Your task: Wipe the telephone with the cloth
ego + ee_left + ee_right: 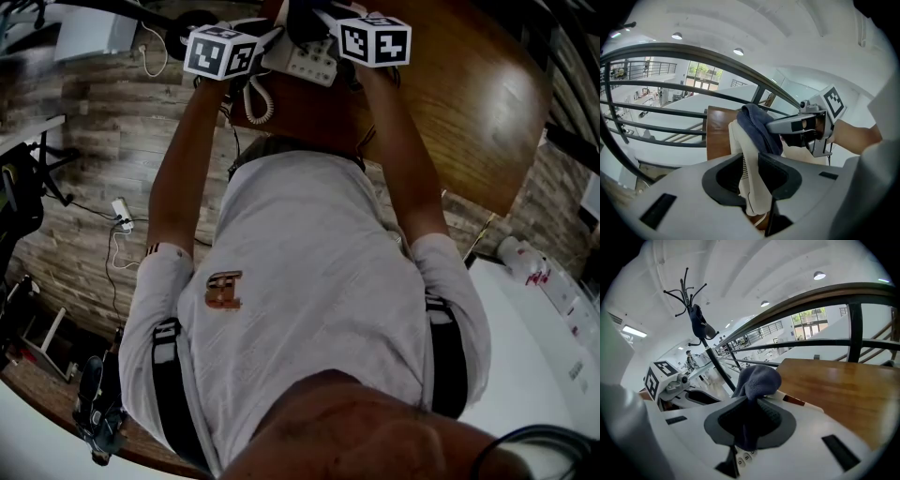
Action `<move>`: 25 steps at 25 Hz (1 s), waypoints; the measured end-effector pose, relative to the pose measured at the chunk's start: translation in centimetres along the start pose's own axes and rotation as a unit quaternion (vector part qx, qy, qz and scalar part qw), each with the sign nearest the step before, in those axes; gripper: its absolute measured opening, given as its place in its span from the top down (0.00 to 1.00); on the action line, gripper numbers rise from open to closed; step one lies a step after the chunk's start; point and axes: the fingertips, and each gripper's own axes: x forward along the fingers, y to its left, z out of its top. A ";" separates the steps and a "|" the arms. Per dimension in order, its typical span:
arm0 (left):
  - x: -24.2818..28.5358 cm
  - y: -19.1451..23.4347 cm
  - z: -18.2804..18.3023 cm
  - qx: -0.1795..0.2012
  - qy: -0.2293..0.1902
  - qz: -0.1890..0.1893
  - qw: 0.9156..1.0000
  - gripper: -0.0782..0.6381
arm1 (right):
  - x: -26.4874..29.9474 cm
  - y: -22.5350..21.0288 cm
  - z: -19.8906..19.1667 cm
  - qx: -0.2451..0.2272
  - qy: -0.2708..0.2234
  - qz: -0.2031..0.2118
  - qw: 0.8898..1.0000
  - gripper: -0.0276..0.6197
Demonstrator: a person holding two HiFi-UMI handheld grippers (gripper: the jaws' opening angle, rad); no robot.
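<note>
From my head I see only both marker cubes, the telephone [314,61] and its coiled cord [258,98] at the far edge, by the wooden tabletop [469,103]; both pairs of jaws are cut off there. My left gripper [751,164] view shows its jaws clamped on the cream handset [739,140], with the blue cloth [760,125] draped over its far end. My right gripper [749,416] pinches that cloth, jaws narrow, with the keys [742,456] just beneath.
</note>
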 end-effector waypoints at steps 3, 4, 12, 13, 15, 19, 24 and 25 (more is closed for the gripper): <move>-0.1 0.4 0.1 -0.001 0.001 0.000 1.000 0.74 | 0.1 -0.9 -0.5 0.001 0.010 -0.026 1.000 0.86; -0.1 0.4 0.1 -0.003 0.001 -0.002 1.000 0.74 | 0.0 -1.3 -0.7 0.003 0.012 -0.035 0.999 0.86; 0.0 0.3 0.0 -0.007 -0.007 -0.003 1.000 0.73 | -3.3 -5.0 -2.6 0.030 0.010 -0.086 0.996 0.86; 0.0 0.3 -0.2 -0.009 -0.005 -0.004 1.000 0.73 | -3.8 -5.4 -2.8 0.032 0.009 -0.092 0.995 0.86; 0.0 0.2 -0.3 -0.009 -0.003 -0.007 1.000 0.73 | -4.7 -6.0 -3.4 0.037 0.006 -0.103 0.994 0.86; -0.1 0.4 0.0 -0.006 -0.009 -0.010 1.000 0.73 | -6.7 -6.0 -3.6 0.039 -0.009 -0.116 0.992 0.86; 0.1 0.2 -0.3 -0.010 -0.006 -0.015 1.000 0.73 | -7.8 -2.8 -2.6 0.031 -0.040 -0.088 0.995 0.86; 0.1 0.2 -0.3 -0.010 -0.006 -0.018 1.000 0.73 | -7.7 -1.7 -2.3 0.029 -0.045 -0.079 0.995 0.86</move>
